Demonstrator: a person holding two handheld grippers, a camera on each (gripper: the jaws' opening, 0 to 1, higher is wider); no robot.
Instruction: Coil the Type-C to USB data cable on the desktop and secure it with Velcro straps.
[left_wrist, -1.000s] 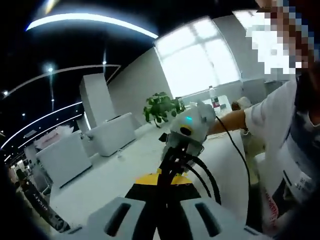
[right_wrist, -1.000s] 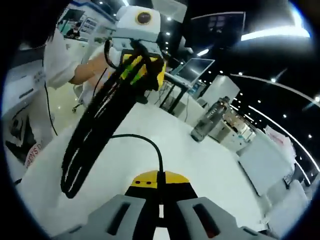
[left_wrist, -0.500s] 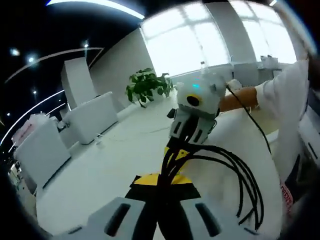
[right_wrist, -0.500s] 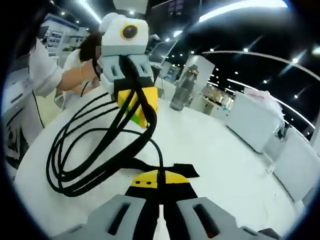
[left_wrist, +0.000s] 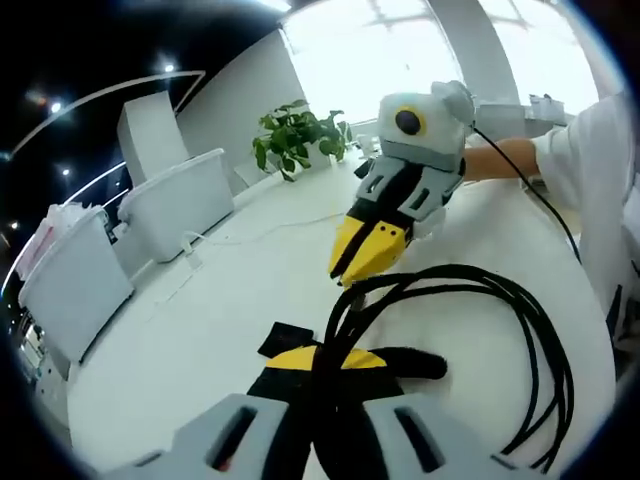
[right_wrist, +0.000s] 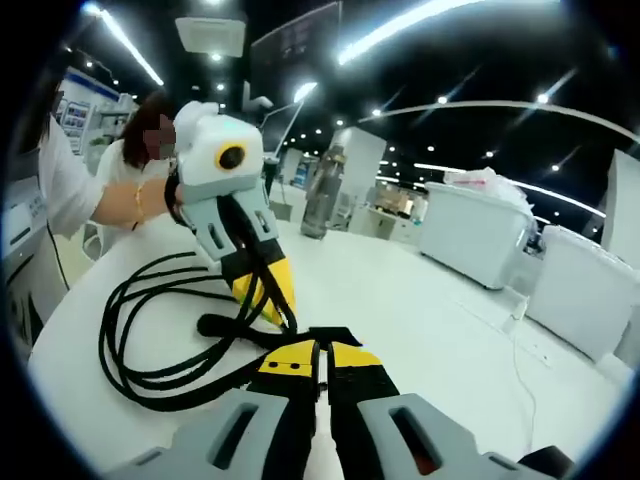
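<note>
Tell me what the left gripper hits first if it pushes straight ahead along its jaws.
Probably the right gripper's yellow tips, just beyond the coiled cable that the left gripper clamps; depth is uncertain.

white-grey right gripper (left_wrist: 368, 250) with yellow-black tips, same look on left gripper (right_wrist: 268, 297), loose white sleeve (left_wrist: 600, 160) at right edge, thin black lead

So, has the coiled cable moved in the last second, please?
Yes: the cable dropped from hanging above the white table to lying flat on it.
</note>
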